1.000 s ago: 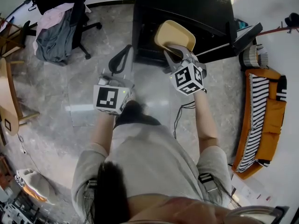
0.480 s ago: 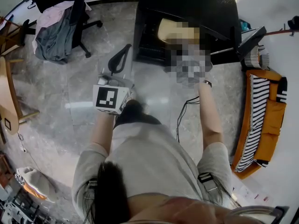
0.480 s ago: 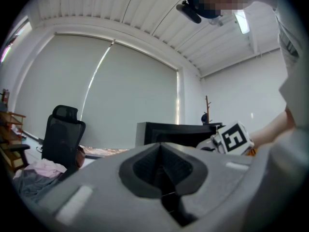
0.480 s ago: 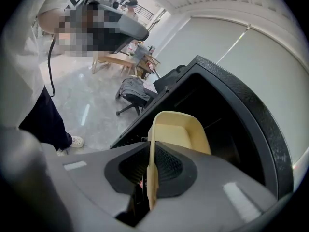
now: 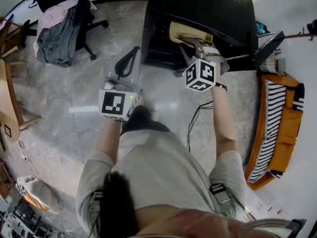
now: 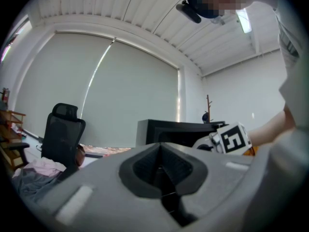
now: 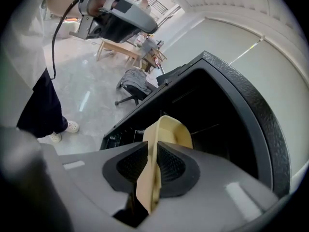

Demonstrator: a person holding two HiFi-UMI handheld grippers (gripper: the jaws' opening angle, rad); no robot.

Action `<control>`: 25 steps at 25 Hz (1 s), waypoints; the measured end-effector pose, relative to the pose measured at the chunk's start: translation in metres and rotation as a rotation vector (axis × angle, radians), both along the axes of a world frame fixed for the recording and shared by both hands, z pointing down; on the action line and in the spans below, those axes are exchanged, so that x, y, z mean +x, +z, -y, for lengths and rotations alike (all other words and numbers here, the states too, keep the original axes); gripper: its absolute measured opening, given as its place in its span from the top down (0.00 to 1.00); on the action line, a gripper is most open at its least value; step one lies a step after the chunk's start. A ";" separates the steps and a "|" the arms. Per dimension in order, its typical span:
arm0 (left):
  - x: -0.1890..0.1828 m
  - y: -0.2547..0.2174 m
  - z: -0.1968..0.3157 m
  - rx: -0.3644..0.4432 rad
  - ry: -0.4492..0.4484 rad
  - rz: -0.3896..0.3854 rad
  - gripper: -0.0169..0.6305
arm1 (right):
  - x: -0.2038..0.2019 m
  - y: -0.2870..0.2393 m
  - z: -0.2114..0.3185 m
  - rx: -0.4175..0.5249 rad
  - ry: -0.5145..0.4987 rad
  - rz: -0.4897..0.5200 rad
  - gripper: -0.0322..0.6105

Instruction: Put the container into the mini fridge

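1. The right gripper (image 5: 196,44) is clamped on the rim of a pale yellow container (image 5: 181,32). In the right gripper view its two dark pads press the thin wall from both sides.
2. The container sits at the open front of the black mini fridge (image 5: 208,6), its far end reaching into the dark interior. Whether it rests on a shelf cannot be told.
3. The fridge door (image 5: 267,39) stands swung open on the right.
4. The left gripper (image 5: 127,63) hangs low over the grey floor (image 5: 163,100), apart from the fridge, its jaws together with nothing between them.
5. An office chair (image 5: 62,31) draped with clothes stands at upper left, and an orange sofa (image 5: 285,128) with a striped cover lies along the right edge.
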State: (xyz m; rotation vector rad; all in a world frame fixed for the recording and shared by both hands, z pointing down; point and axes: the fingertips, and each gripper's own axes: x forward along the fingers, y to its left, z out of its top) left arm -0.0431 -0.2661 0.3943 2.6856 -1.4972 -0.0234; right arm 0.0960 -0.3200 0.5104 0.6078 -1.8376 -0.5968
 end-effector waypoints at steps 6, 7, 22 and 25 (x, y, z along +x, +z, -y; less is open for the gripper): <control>0.000 0.003 0.005 -0.006 -0.004 0.005 0.97 | 0.006 -0.002 0.014 0.054 -0.014 -0.063 0.85; -0.001 0.003 0.006 -0.007 -0.005 0.004 0.97 | 0.006 -0.002 0.017 0.062 -0.014 -0.070 0.85; -0.005 0.004 0.018 -0.016 -0.015 0.009 0.97 | 0.015 -0.003 0.051 0.163 0.027 -0.101 0.85; -0.004 0.004 0.019 -0.020 -0.018 0.003 0.97 | 0.016 -0.003 0.055 0.176 0.034 -0.097 0.85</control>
